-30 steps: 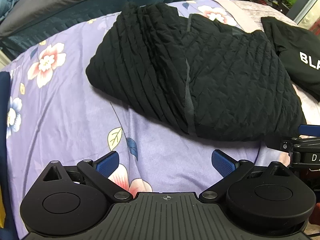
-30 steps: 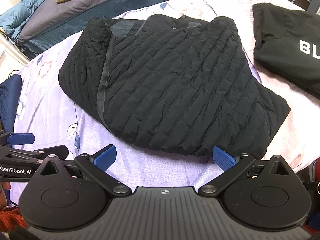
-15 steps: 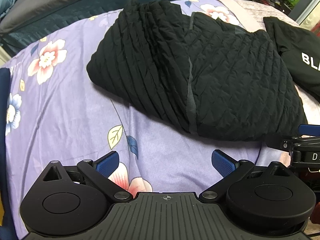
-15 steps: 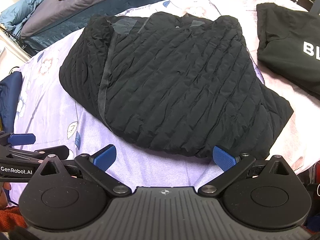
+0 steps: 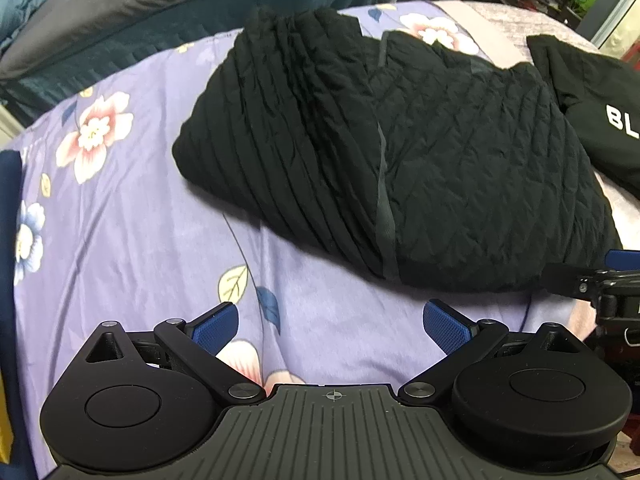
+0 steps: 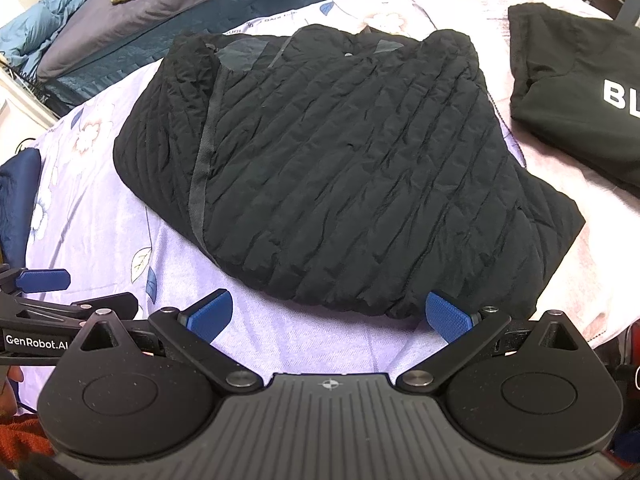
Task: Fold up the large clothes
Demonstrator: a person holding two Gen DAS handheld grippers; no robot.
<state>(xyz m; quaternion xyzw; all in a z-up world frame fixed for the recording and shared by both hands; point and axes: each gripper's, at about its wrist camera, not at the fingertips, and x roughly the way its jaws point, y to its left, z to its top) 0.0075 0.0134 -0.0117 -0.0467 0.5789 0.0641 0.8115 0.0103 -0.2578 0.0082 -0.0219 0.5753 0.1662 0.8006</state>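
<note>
A black quilted jacket [image 5: 400,152] [image 6: 340,168] lies folded into a thick bundle on the purple floral bedsheet [image 5: 120,220] [image 6: 100,216]. My left gripper [image 5: 330,326] hovers open over bare sheet, short of the jacket's near left edge, with nothing between its blue pads. My right gripper [image 6: 330,316] is open too; its right pad sits at the jacket's near hem, and nothing is held. Each gripper shows at the edge of the other's view: the right one [image 5: 608,276], the left one [image 6: 44,292].
A second black garment with white letters [image 5: 600,108] [image 6: 580,92] lies folded to the right of the jacket. Grey and blue bedding [image 5: 160,8] [image 6: 160,4] is piled behind the bed. A dark blue item [image 6: 16,200] sits at the left edge.
Both views have shifted slightly, so the jacket sits a little lower and to the right. The jacket itself has not moved, and both grippers stay open.
</note>
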